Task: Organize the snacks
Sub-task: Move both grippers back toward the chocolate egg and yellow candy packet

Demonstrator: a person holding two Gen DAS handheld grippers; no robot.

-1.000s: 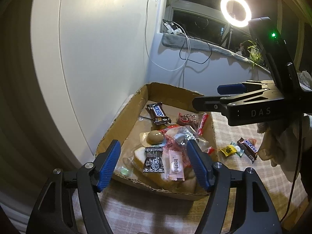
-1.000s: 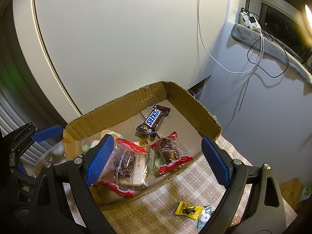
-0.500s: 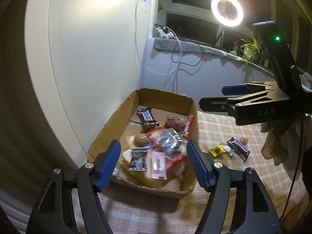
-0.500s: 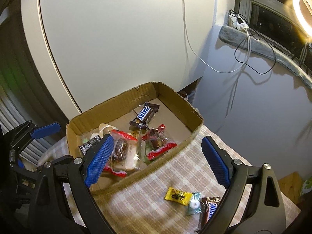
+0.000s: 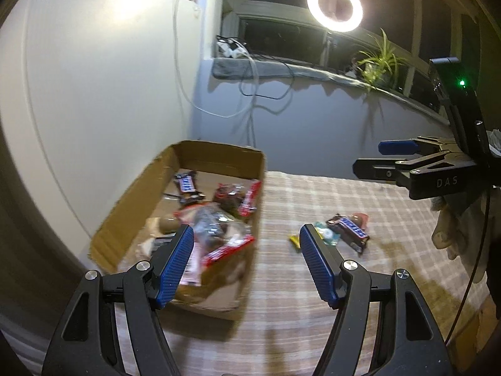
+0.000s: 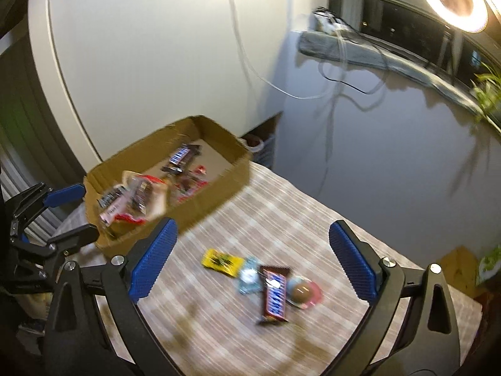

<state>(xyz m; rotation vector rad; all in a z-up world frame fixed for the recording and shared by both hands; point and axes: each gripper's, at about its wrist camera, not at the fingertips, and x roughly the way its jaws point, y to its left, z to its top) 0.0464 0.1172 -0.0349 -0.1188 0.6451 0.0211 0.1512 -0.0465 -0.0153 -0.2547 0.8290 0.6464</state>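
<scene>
Nothing is being held right now. The right gripper is hung over the bench with its blue fingers spread wide, and the four loose snacks are framed right between them. The left gripper is also spread and empty, parked above the near corner of the cardboard box.

So the step in hand looks like the reach for the leftovers, with most of the haul already in the box. Closest to the right gripper is the Snickers bar, laid flat and touching a pink-wrapped round chocolate on one side and a small teal candy on the other. A yellow packet sits just beside the teal one.

Next move, probably: the right gripper gets lowered over one piece and closed on it alone. That'll be fiddly, since everything is bunched up and flat on the checked cloth, so a neighbour could easily be dragged along.

Further back, the box is already stuffed with another Snickers and a heap of red-edged clear packets; the pile is high near the front wall, so drops are better aimed at the barer back half. Beyond that, only a dangling white cable, the ring light and a plant on the sill are seen, nothing in the way.
</scene>
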